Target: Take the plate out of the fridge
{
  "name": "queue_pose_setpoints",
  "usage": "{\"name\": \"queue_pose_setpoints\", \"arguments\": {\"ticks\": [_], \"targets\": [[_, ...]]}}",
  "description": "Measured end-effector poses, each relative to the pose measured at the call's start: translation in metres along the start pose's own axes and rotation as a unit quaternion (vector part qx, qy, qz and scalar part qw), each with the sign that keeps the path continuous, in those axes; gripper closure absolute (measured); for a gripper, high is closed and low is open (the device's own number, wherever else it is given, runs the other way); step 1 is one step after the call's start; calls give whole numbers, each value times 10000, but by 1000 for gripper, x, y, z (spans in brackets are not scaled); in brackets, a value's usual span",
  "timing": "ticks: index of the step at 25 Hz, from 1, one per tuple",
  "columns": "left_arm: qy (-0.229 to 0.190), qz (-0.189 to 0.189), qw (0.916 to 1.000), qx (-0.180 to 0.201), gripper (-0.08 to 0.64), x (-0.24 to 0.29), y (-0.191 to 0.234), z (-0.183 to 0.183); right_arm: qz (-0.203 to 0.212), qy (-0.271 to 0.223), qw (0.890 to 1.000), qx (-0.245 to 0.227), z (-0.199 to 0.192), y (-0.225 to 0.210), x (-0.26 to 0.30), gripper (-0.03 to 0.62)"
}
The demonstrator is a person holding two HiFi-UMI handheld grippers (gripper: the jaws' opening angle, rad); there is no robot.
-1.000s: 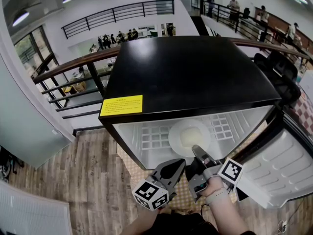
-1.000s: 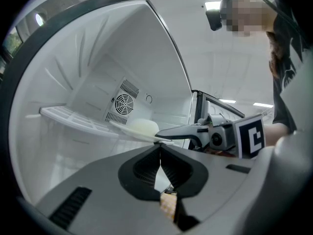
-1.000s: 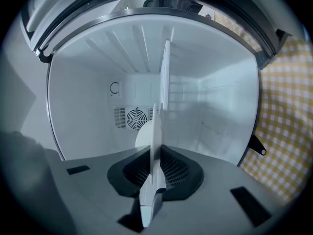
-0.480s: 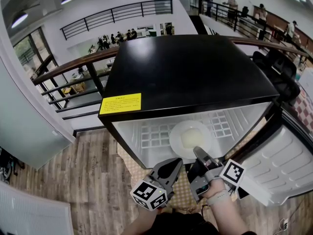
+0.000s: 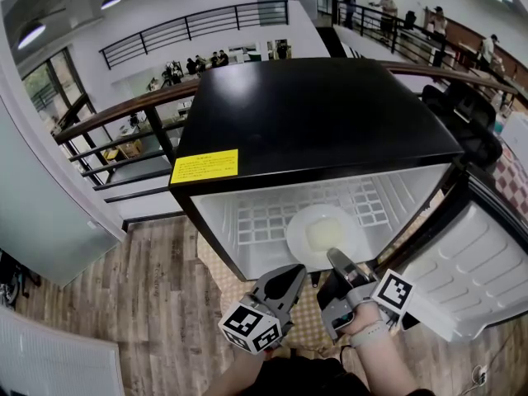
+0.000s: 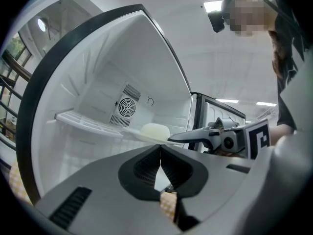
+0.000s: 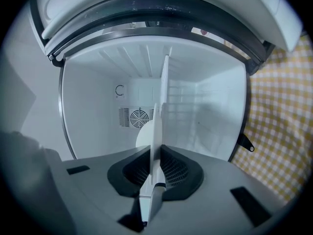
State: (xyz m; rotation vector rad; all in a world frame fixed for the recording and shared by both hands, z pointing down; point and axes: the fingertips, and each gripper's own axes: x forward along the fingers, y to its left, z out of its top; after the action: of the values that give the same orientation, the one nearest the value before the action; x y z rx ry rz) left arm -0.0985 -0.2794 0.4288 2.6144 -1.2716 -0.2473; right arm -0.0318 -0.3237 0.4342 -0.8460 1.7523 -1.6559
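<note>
Little has changed over the last second: the right gripper (image 5: 337, 258) keeps its hold at the fridge (image 5: 322, 122) opening, the left gripper (image 5: 290, 277) has drifted slightly away from the fridge, and more of the white wire shelf (image 5: 264, 221) inside the fridge now shows in the head view.

The plate (image 5: 318, 229) lies flat on that shelf, towards the front of the fridge and on the side nearer its open door (image 5: 470, 262). Its front rim is in the right gripper's jaws, which are nearly closed and pinch it from above and below; in the right gripper view the plate (image 7: 157, 131) runs edge-on between the two pads.

The left gripper hovers just outside the fridge's front edge, beside the right one. Its jaws (image 6: 160, 153) are closed tip to tip with nothing between them.

A yellow label (image 5: 205, 166) sits on the front corner of the fridge's black top. A yellow checked mat (image 7: 279, 106) lies beneath the fridge.
</note>
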Motion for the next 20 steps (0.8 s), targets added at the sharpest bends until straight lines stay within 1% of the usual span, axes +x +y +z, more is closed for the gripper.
{"name": "queue_pose_setpoints", "arguments": {"ticks": [5, 17, 20], "targets": [[-6, -51, 10000, 46, 551, -4, -7, 0, 38, 13, 10000, -55, -3, 1, -7, 532], [22, -13, 9999, 129, 551, -12, -17, -2, 63, 28, 9998, -160, -9, 2, -25, 532], [-2, 56, 9999, 133, 551, -16, -16, -2, 78, 13, 9998, -161, -9, 2, -29, 532]]}}
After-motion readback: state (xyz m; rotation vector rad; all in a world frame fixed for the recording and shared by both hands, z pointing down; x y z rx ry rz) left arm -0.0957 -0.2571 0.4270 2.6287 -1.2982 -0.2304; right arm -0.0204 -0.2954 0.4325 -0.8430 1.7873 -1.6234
